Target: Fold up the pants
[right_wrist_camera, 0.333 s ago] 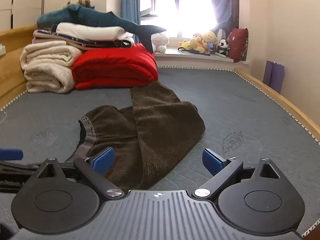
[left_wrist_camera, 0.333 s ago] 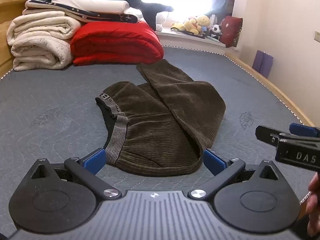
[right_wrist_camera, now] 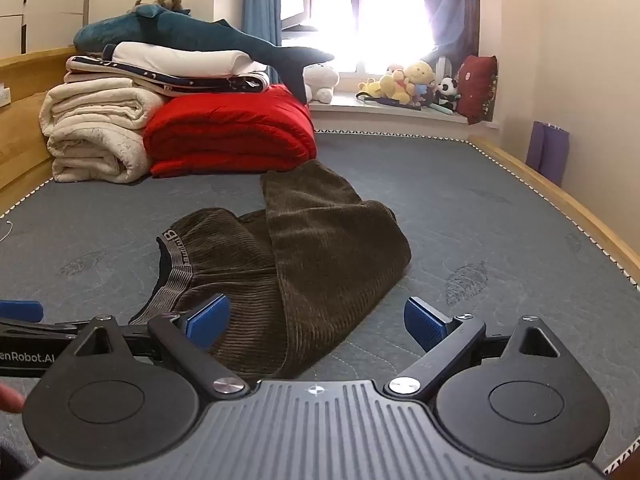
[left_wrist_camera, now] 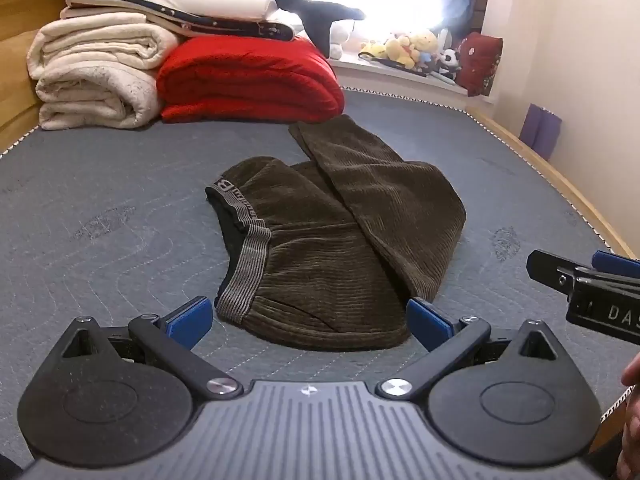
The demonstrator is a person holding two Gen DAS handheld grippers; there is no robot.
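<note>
A pair of dark olive corduroy pants is lying in a loose, partly folded heap near the middle of a grey quilted mattress. Taking the pants as the landmark: the striped grey elastic waistband is running along their left edge, and one leg is doubled over diagonally across the right half, its end reaching toward the folded red blanket beyond the pants. Rolled cream blankets are sitting left of the red one, also beyond the pants.

The left gripper is hovering just in front of the near edge of the pants, angled downward, its blue-padded jaws spread wide and holding nothing. The right gripper is waiting at the near right side of the pants, likewise spread wide and empty, with its left pad showing in front of the cloth.

The heap is looking uneven, so the fold is probably not finished. To do the coming step well, each gripper would likely need to pinch a near corner of the bundle through all its layers, lifting both together so the corduroy is carried over evenly rather than bunching.
</note>
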